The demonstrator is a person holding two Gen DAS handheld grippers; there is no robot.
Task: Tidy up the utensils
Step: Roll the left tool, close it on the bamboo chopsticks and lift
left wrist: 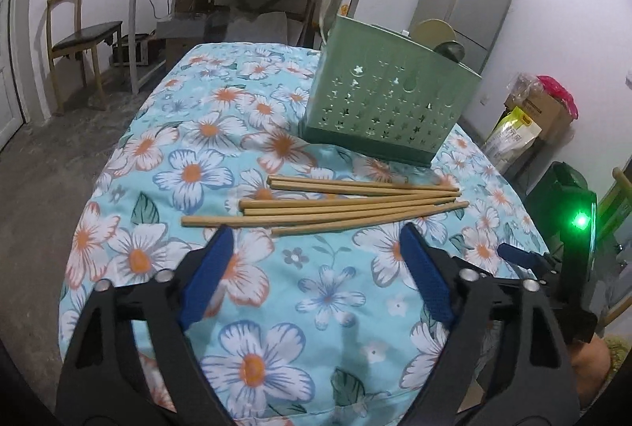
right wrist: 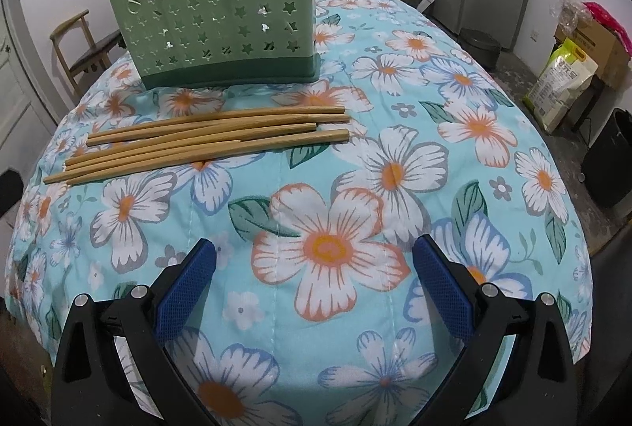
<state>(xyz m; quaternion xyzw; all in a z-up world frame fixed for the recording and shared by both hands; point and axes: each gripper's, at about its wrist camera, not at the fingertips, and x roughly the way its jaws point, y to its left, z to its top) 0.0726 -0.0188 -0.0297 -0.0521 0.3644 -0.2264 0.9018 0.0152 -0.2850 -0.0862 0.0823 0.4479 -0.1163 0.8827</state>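
Bamboo chopsticks lie mid-cloth; both hand-held grippers gape empty.

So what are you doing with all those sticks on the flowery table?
Those are wooden chopsticks, lying loose in a bunch on the flowery cloth. They are meant to go into the green holder standing just behind them. A person holds two grabbers. The left gripper is open right in front of the chopsticks, holding nothing. The right gripper is open too, further from them. None has been picked up yet.
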